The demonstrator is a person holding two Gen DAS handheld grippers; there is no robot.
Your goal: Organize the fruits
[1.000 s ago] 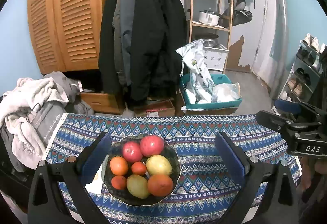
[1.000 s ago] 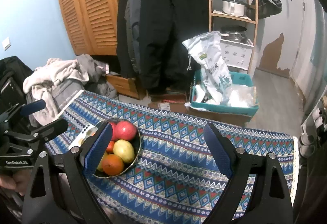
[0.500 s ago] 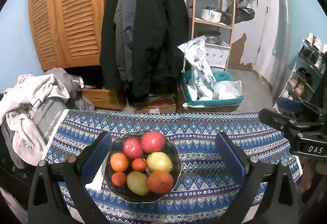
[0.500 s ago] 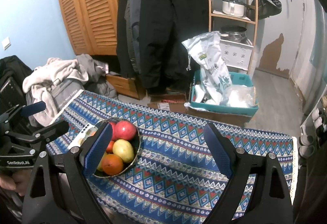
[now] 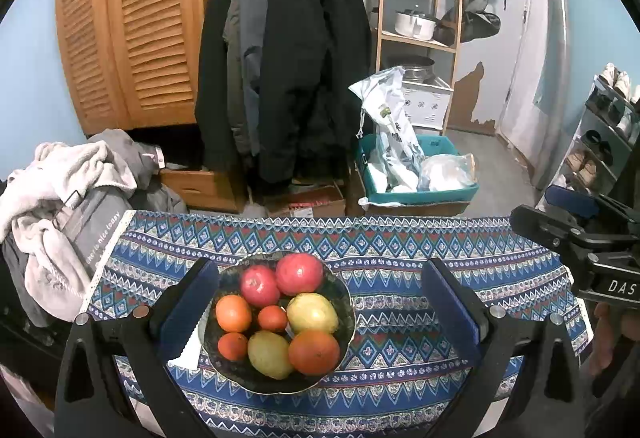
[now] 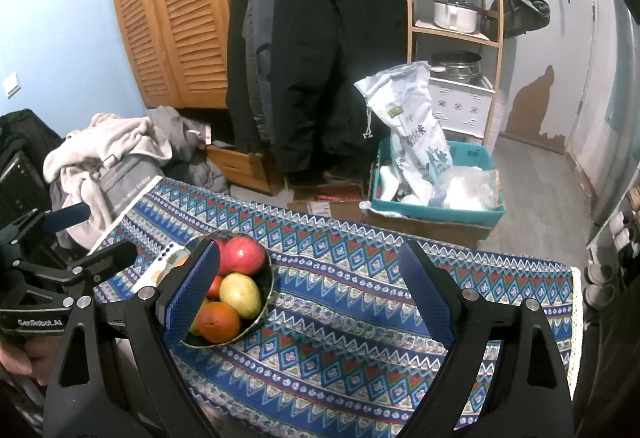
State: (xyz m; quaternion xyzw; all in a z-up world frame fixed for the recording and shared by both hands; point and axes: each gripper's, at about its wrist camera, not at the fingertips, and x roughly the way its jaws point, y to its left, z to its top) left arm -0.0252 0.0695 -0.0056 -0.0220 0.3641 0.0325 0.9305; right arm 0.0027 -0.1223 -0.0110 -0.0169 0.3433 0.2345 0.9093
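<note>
A dark bowl (image 5: 344, 302) of fruit sits on the patterned blue tablecloth (image 5: 400, 254). It holds two red apples (image 5: 299, 273), several oranges (image 5: 314, 352) and two yellow-green pears (image 5: 312, 313). My left gripper (image 5: 320, 298) is open and empty, its fingers on either side of the bowl. My right gripper (image 6: 310, 286) is open and empty over the cloth, to the right of the bowl (image 6: 267, 298); its left finger hides part of the fruit. The right gripper also shows at the right edge of the left wrist view (image 5: 580, 242).
A white card (image 6: 162, 268) lies left of the bowl. A pile of clothes (image 5: 60, 190) lies at the table's left end. Beyond the far edge hang dark coats (image 5: 288, 58); a teal bin (image 5: 416, 182) with bags and a shelf with pots (image 5: 416, 24) stand there.
The left wrist view has risen and tilted slightly; the bowl sits a little lower in it. The right gripper has barely moved. Both stay open.
</note>
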